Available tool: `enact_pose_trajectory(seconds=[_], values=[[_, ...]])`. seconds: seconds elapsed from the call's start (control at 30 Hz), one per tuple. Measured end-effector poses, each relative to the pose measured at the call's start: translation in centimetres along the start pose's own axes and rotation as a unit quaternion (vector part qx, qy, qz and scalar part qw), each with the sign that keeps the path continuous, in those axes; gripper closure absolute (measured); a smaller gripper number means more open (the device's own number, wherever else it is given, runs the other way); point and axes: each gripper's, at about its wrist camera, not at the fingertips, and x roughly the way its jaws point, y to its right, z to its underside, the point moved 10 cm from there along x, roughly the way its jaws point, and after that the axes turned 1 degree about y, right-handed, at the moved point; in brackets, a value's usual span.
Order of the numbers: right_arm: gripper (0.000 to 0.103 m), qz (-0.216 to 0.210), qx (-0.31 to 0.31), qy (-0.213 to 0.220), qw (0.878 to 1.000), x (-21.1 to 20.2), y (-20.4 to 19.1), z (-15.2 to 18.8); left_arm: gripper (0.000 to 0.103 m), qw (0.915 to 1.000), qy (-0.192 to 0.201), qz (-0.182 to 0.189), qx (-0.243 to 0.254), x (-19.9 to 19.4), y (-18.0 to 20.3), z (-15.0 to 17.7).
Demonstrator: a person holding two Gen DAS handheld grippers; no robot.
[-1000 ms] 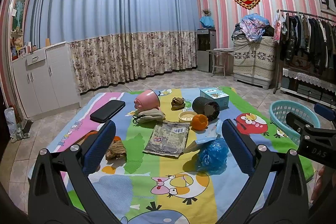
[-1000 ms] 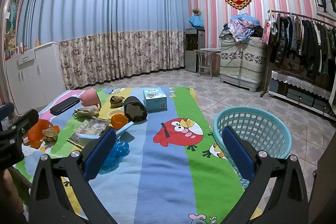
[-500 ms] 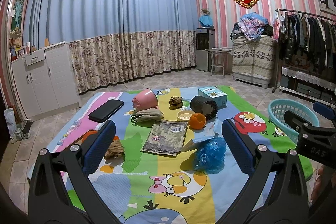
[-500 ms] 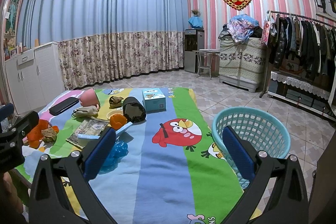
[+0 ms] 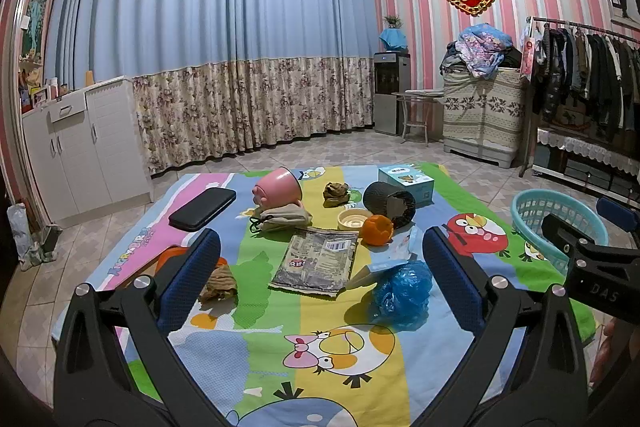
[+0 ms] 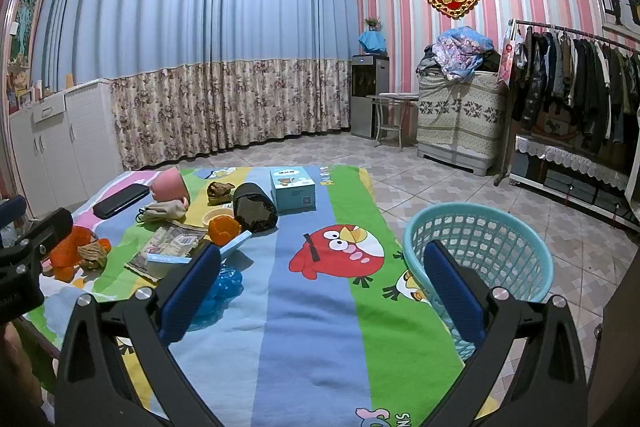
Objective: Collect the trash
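Observation:
Trash lies on a cartoon mat (image 5: 340, 355): a crumpled blue plastic bag (image 5: 402, 289), a flat foil wrapper (image 5: 318, 261), orange peel (image 5: 377, 229), a brown crumpled scrap (image 5: 218, 283) and a white-blue packet (image 5: 394, 251). A teal basket (image 6: 480, 247) stands on the floor right of the mat. My left gripper (image 5: 316, 259) is open and empty above the mat's near edge. My right gripper (image 6: 322, 271) is open and empty, between the blue bag (image 6: 224, 285) and the basket.
Also on the mat are a pink cup (image 5: 280, 185), a black case (image 5: 202, 207), a dark roll (image 5: 390, 203), a tissue box (image 5: 406, 183), a beige pouch (image 5: 284, 217) and a small dish (image 5: 352, 218). White cabinets (image 5: 76, 155) stand left, a clothes rack (image 6: 576, 99) right.
Both views have shifted very slightly; the grippers stay open and nothing on the mat has moved.

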Motion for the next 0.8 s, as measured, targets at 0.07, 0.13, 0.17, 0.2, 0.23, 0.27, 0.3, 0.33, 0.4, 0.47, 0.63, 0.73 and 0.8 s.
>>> enact_pose_trajectory(seconds=[0.07, 0.13, 0.17, 0.2, 0.23, 0.27, 0.3, 0.33, 0.4, 0.47, 0.63, 0.73, 0.8], values=[[0.004, 0.000, 0.000, 0.000, 1.000, -0.02, 0.03, -0.01, 0.005, 1.0000, 0.000, 0.000, 0.001, -0.08, 0.09, 0.05], [0.004, 0.000, 0.000, 0.000, 1.000, 0.07, 0.05, 0.06, 0.005, 1.0000, 0.000, 0.000, 0.000, -0.07, 0.06, 0.07], [0.004, 0.000, 0.001, 0.000, 1.000, 0.09, 0.05, 0.06, 0.005, 1.0000, -0.001, 0.000, 0.000, -0.07, 0.07, 0.08], [0.004, 0.000, 0.001, 0.000, 1.000, 0.09, 0.05, 0.04, 0.005, 1.0000, 0.000, 0.000, 0.000, -0.07, 0.08, 0.09], [0.004, 0.000, 0.000, 0.001, 1.000, 0.06, 0.05, 0.05, 0.005, 1.0000, 0.001, -0.001, 0.000, -0.07, 0.07, 0.08], [0.004, 0.001, 0.000, 0.000, 1.000, 0.05, 0.07, 0.05, 0.005, 1.0000, 0.000, 0.000, -0.001, -0.05, 0.07, 0.06], [0.004, 0.001, 0.000, 0.000, 1.000, 0.06, 0.09, 0.05, 0.005, 1.0000, 0.000, 0.000, -0.001, -0.04, 0.18, 0.09], [0.004, 0.000, 0.001, 0.000, 1.000, 0.06, 0.10, 0.04, 0.005, 1.0000, 0.000, 0.000, -0.001, -0.05, 0.18, 0.10], [0.004, 0.000, 0.000, 0.000, 1.000, 0.04, 0.11, 0.04, 0.005, 1.0000, 0.000, 0.000, -0.001, -0.08, 0.22, 0.09], [0.004, 0.000, 0.001, 0.000, 1.000, 0.03, 0.11, 0.07, 0.005, 1.0000, 0.000, 0.000, 0.001, -0.04, 0.26, 0.10], [0.004, 0.000, 0.001, 0.001, 1.000, 0.04, 0.17, 0.03, 0.005, 1.0000, -0.001, -0.001, -0.002, 0.03, 0.29, 0.12], [0.004, 0.000, 0.002, 0.001, 1.000, 0.03, 0.14, 0.04, 0.005, 1.0000, 0.000, 0.000, -0.002, -0.07, 0.07, 0.03], [0.004, 0.001, 0.003, 0.001, 1.000, 0.07, 0.26, 0.11, 0.005, 1.0000, -0.001, -0.001, -0.002, -0.07, 0.06, 0.02]])
